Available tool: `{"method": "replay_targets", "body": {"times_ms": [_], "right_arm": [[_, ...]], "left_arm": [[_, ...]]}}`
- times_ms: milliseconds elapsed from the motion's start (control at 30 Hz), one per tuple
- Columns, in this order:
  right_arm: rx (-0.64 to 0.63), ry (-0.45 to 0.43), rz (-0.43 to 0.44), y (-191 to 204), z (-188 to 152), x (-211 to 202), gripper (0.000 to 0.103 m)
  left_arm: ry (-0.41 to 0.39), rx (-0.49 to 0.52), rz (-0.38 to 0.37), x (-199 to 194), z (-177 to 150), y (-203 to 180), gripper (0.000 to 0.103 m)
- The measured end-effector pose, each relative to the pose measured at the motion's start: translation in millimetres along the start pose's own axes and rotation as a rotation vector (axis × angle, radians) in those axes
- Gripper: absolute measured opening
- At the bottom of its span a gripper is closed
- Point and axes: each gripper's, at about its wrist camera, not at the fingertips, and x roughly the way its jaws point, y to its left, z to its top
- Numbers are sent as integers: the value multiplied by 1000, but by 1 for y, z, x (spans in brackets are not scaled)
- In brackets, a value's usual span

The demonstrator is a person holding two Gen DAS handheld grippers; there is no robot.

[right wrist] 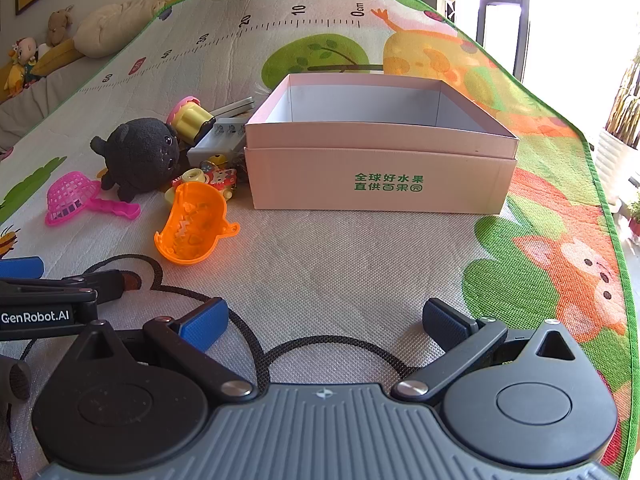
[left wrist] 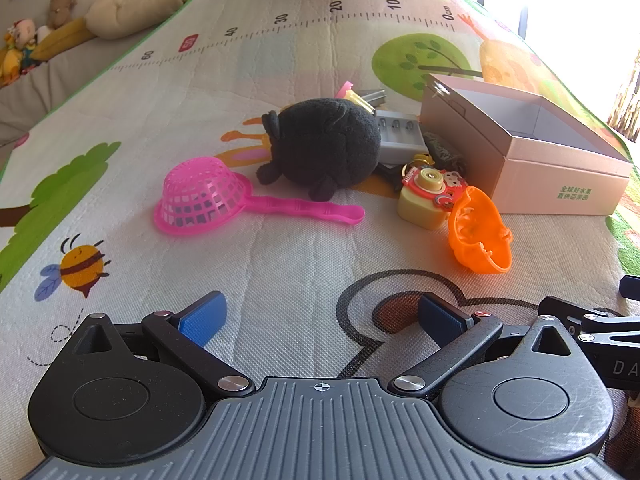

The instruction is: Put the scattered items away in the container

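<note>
— Where's the stuff vs. your tools?

— Both tools are spread as wide as they go, nothing between the pads. Left tool (left wrist: 322, 318) hangs over bare mat; the toys lie ahead of it, well apart. Nearest is the orange shell toy (left wrist: 478, 232), ahead and to the right, on its side. Just behind it, touching, a yellow toy camera (left wrist: 428, 196). The black plush (left wrist: 320, 146) sits further back, centre, w/ the pink strainer (left wrist: 200, 200) upside down to its left, its handle running under the plush's feet. Behind the plush: a grey battery charger (left wrist: 400, 132) and a small yellow-pink toy, mostly hidden.

— And the container?

— The pink box (right wrist: 376, 180) is straight ahead of my right tool (right wrist: 324, 320), open-topped, looks empty from here, green print on the front wall. The toy pile is just left of it; the charger is close to its left wall, can't tell if touching. The left tool's arm pokes in at the left edge of that view.

— Surroundings?

— It all lies on a cartoon play mat (right wrist: 340, 264): ruler strip, trees, bee, fox. Soft toys and a cushion (left wrist: 136, 4) sit past the mat's far-left edge. Bright window to the right.
</note>
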Motion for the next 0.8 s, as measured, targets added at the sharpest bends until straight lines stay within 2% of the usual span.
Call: {"method": "replay_targets", "body": {"times_ms": [800], "right_arm": [[-9,7,-3,0,0,1,103]], "left_arm": [[0,0,0,0,0,0,103]]}}
